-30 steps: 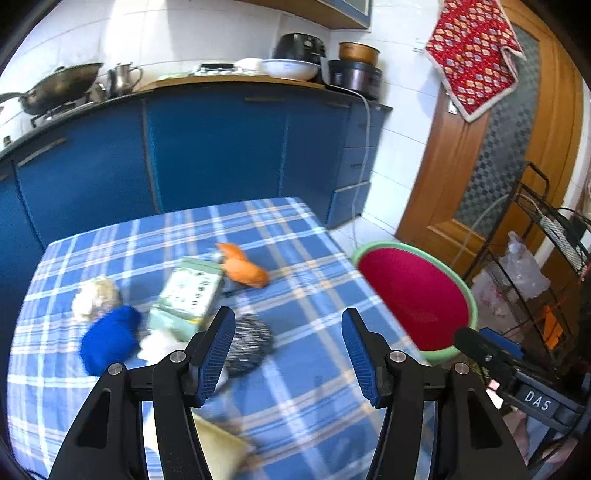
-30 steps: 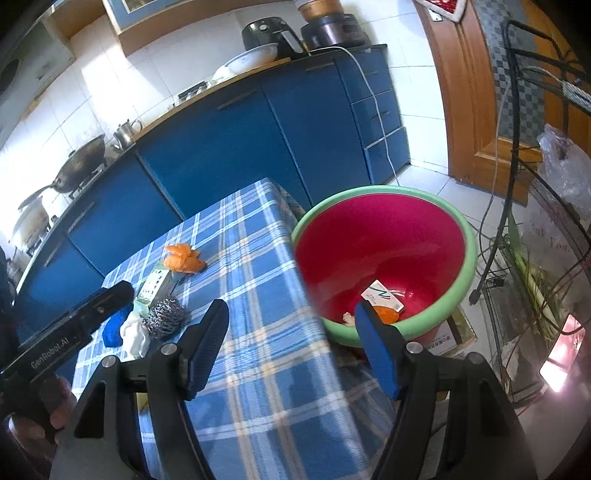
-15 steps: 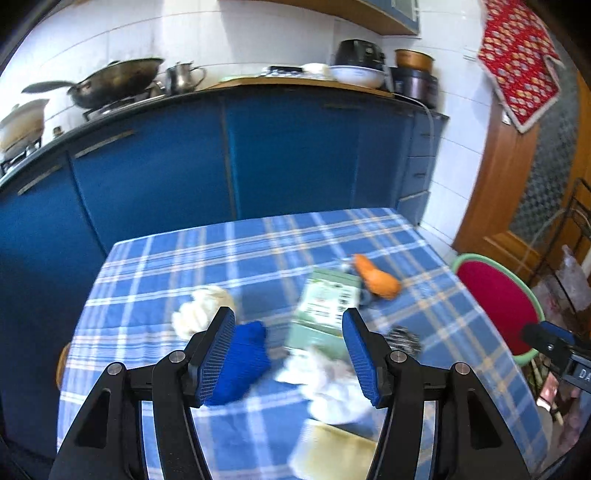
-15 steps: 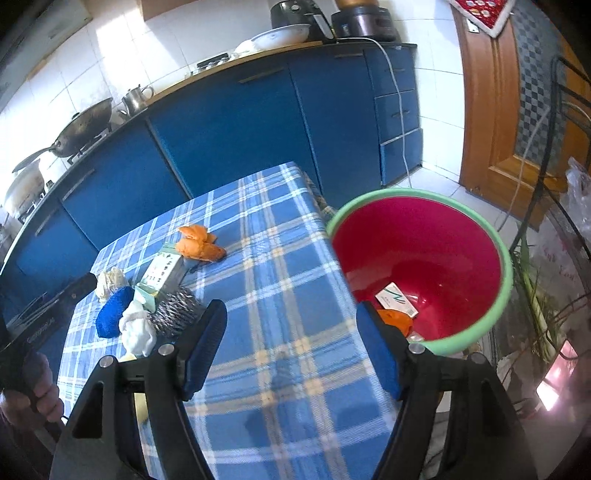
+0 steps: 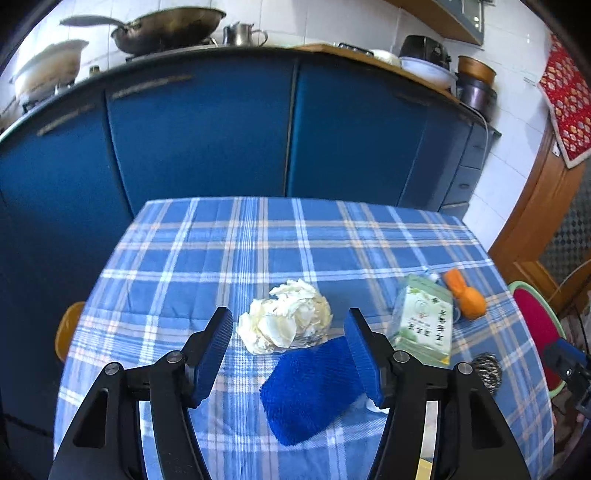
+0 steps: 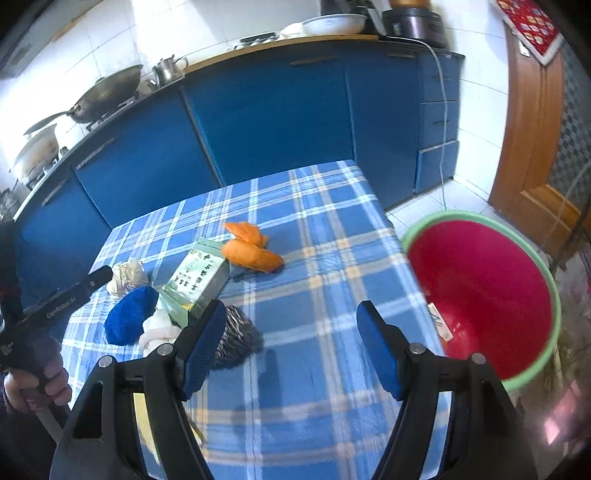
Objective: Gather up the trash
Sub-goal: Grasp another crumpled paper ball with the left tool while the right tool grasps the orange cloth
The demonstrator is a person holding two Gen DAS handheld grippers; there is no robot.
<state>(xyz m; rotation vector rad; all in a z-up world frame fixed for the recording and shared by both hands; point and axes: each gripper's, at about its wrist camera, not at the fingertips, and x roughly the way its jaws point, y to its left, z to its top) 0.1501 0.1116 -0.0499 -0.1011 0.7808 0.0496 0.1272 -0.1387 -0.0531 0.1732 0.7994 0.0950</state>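
Observation:
My left gripper (image 5: 290,341) is open and empty, hovering over a crumpled white paper ball (image 5: 284,321) and a blue cloth (image 5: 308,395) on the checked tablecloth (image 5: 236,254). A green carton (image 5: 423,325), orange peel (image 5: 465,297) and a steel scourer (image 5: 485,373) lie to its right. My right gripper (image 6: 290,339) is open and empty above the table, the scourer (image 6: 236,339) by its left finger. The carton (image 6: 199,277), orange peels (image 6: 253,254), blue cloth (image 6: 129,319) and paper ball (image 6: 127,275) lie beyond. The red bin (image 6: 484,291) stands at the right.
Blue kitchen cabinets (image 5: 207,140) stand behind the table with a wok (image 5: 166,29) and pots on the counter. A wooden door (image 6: 535,147) is at the right. White crumpled tissue (image 6: 159,330) lies beside the blue cloth. A wooden stool edge (image 5: 68,328) shows left of the table.
My left gripper swung left, from facing the bin side to over the paper ball and blue cloth. My right gripper moved left from the bin over the table, toward the scourer.

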